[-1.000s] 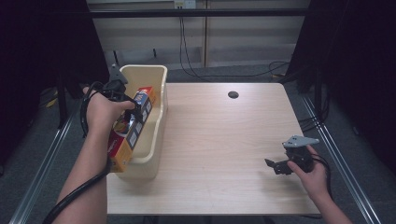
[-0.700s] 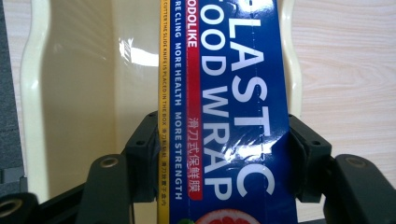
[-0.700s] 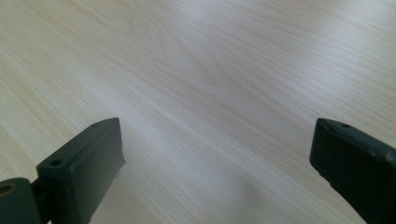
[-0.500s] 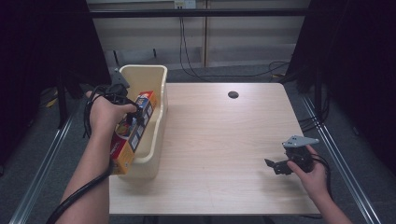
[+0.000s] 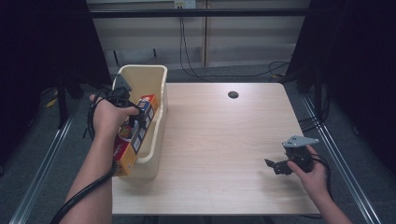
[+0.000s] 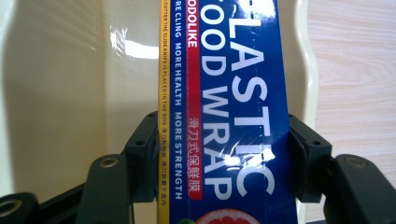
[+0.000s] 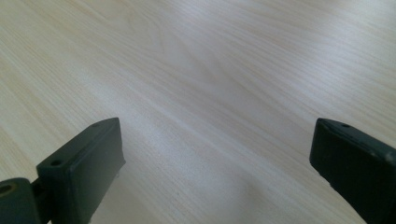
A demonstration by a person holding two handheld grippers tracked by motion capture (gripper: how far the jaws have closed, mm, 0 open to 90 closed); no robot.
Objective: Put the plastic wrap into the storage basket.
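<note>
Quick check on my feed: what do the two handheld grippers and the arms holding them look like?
Both are black. The left gripper and the right gripper each carry a grey three-cornered plate on top and trail a black cable. Their fingers are blocky black pads with small screw holes, joined to the body by round brass-coloured pivots. The forearms are bare, with no sleeves or gloves in view.

High view overlooks table (image 5: 219,140); gripper views sit close.

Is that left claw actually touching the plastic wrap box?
Touching. In the left gripper view, both jaws of the left claw press against the sides of the plastic wrap box.
</note>
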